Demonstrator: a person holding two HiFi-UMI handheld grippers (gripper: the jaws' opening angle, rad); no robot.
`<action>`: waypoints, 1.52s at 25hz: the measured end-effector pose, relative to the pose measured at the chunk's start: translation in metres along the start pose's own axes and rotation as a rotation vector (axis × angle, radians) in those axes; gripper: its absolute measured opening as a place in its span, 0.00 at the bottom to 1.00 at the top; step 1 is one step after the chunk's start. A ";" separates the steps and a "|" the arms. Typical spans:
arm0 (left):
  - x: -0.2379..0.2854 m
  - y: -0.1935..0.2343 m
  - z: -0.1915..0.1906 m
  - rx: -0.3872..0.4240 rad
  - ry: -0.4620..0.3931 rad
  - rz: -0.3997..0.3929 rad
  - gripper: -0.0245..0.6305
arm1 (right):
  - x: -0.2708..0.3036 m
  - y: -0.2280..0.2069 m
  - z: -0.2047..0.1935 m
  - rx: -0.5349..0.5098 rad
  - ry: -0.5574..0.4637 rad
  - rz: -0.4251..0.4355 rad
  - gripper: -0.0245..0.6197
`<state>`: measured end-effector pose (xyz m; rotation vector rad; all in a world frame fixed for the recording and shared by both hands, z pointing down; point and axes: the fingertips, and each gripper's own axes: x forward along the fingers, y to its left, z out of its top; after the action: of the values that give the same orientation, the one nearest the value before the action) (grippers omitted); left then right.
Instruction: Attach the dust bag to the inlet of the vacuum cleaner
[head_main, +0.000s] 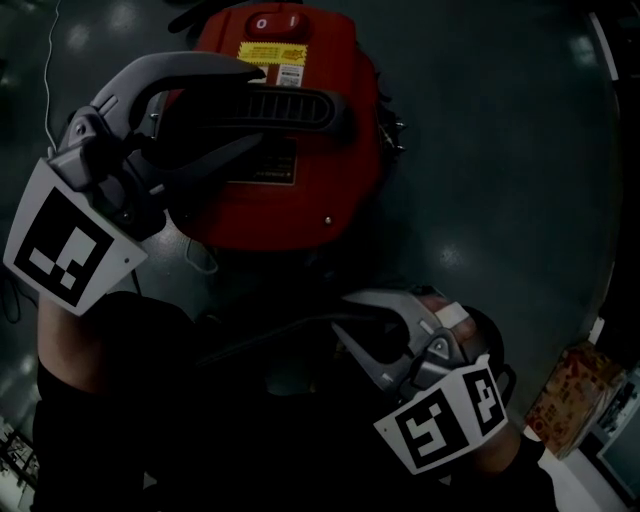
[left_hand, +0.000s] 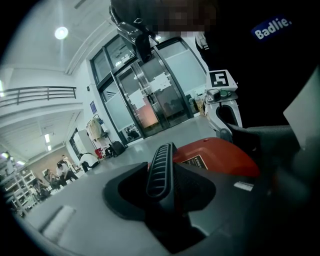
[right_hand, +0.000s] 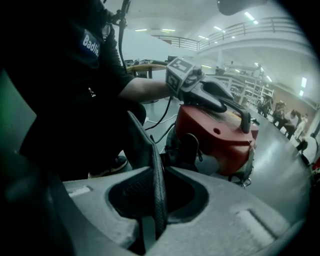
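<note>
The red vacuum cleaner (head_main: 300, 190) stands on the dark floor ahead of me. Its ribbed black carrying handle (head_main: 300, 108) runs across the top. My left gripper (head_main: 262, 105) comes in from the left and is shut on that handle. In the left gripper view the handle (left_hand: 160, 170) runs away between the jaws. My right gripper (head_main: 340, 312) hangs low by the vacuum's near side, fingers spread, nothing visible between them. In the right gripper view a round black fitting (right_hand: 192, 147) shows on the vacuum's side (right_hand: 220, 135). I cannot make out the dust bag in the dark.
A printed cardboard box (head_main: 575, 395) sits at the lower right. A white cable (head_main: 48, 60) trails along the floor at the upper left. My own dark clothing fills the lower left. Glass doors (left_hand: 150, 100) and distant people (right_hand: 285, 115) are far off.
</note>
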<state>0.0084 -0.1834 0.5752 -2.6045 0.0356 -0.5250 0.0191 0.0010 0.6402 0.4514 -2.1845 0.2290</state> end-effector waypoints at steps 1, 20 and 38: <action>0.000 0.000 0.000 0.001 0.001 -0.001 0.25 | 0.000 -0.001 0.000 0.018 -0.004 0.001 0.13; -0.001 0.000 -0.002 0.012 0.004 0.018 0.25 | 0.001 -0.012 -0.009 0.253 -0.041 -0.013 0.15; 0.000 -0.001 -0.005 -0.010 0.041 0.014 0.24 | -0.001 -0.010 -0.019 0.049 -0.005 -0.064 0.28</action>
<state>0.0068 -0.1850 0.5801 -2.6009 0.0704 -0.5738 0.0372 -0.0015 0.6506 0.5488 -2.1690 0.2465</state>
